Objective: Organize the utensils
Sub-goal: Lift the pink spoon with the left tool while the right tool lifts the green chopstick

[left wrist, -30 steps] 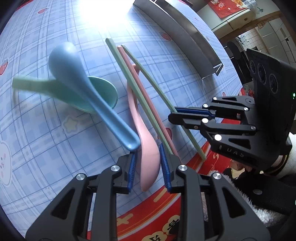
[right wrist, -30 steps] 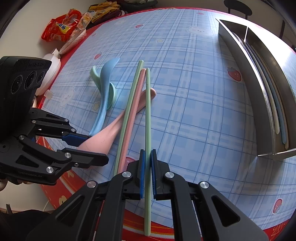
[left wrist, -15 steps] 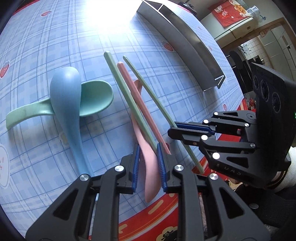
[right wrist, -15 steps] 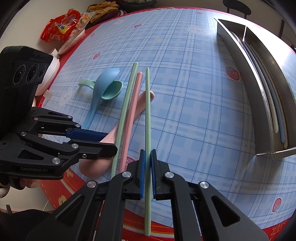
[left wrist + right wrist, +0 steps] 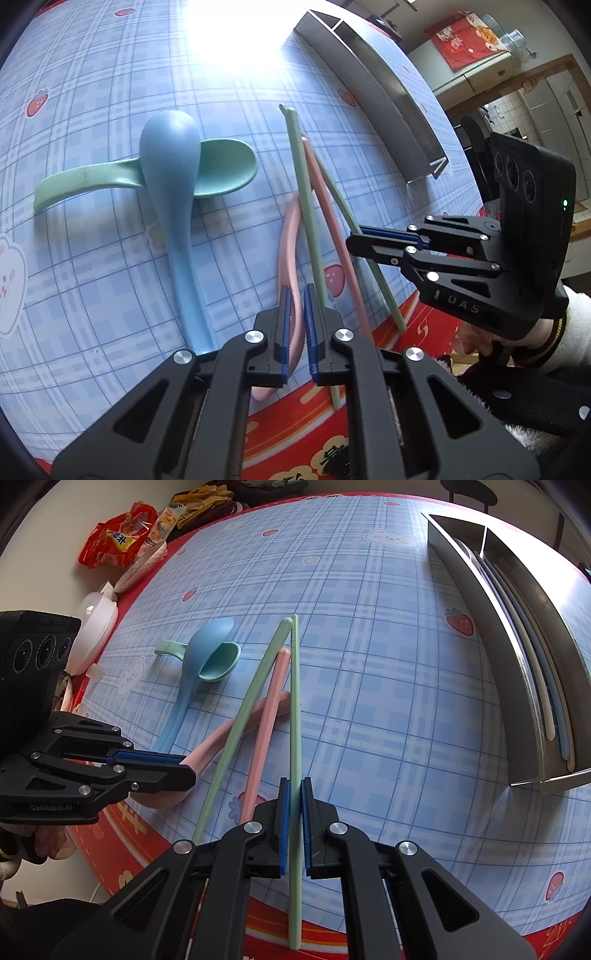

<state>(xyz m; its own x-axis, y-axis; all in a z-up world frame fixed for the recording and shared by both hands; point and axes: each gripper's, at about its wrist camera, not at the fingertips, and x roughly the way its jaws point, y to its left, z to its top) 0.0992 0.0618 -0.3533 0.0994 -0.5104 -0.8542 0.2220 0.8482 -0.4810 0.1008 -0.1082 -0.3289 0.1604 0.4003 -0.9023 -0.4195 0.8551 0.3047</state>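
Three spoons lie on the table: a blue spoon (image 5: 168, 206) across a green spoon (image 5: 225, 168), and a pink spoon (image 5: 290, 254). There are three loose chopsticks, two green and one pink chopstick (image 5: 264, 731), with more utensils in the steel tray (image 5: 491, 635). Since a second ago the left gripper (image 5: 295, 328) has narrowed from wide apart to pinching the pink spoon's handle between its pads, and the blue spoon has slid away to its left. The right gripper (image 5: 293, 827) stays clamped on one green chopstick (image 5: 295, 720), which runs straight ahead of it; the tray sits far ahead to its right
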